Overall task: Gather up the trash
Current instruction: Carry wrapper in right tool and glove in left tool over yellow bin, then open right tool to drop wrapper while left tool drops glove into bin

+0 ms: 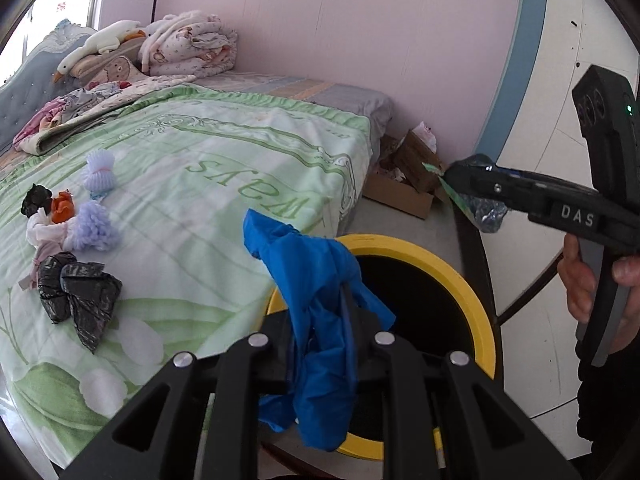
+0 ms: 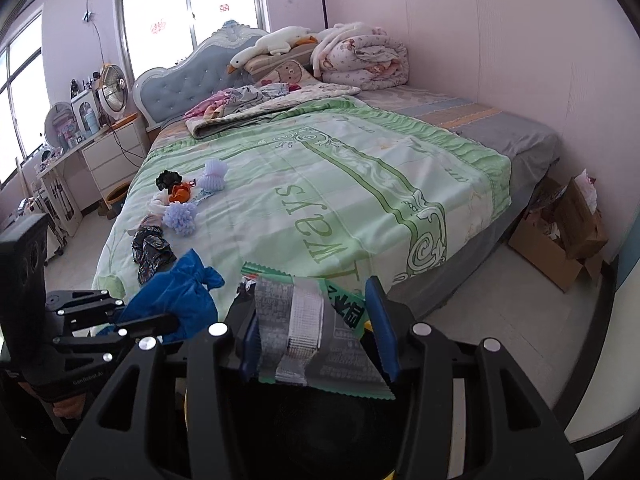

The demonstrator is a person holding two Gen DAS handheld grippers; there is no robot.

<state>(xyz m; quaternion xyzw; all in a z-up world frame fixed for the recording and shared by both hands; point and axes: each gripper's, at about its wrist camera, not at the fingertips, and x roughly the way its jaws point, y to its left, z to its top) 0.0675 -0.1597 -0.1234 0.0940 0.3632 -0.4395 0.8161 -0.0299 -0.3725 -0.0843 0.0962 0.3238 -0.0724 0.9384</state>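
Observation:
My left gripper (image 1: pixel 320 320) is shut on a crumpled blue plastic bag (image 1: pixel 316 304) and holds it above the near rim of a yellow-rimmed black bin (image 1: pixel 476 304). The bag also shows in the right wrist view (image 2: pixel 176 300). My right gripper (image 2: pixel 316 320) is shut on a green and silver snack wrapper (image 2: pixel 308 332); in the left wrist view it (image 1: pixel 460 178) holds the wrapper (image 1: pixel 486 212) beyond the bin's far rim. On the green bedspread lie a black plastic bag (image 1: pixel 76 288), purple foam nets (image 1: pixel 94 228), an orange scrap (image 1: pixel 62 208) and another black scrap (image 1: pixel 36 200).
The bed (image 2: pixel 360 184) fills the left and middle. An open cardboard box (image 2: pixel 560 236) with scraps stands on the floor by the pink wall at the bed's foot. A bedside desk with fans (image 2: pixel 96 120) stands far left. Folded quilts and a plush goose (image 2: pixel 276 46) lie at the headboard.

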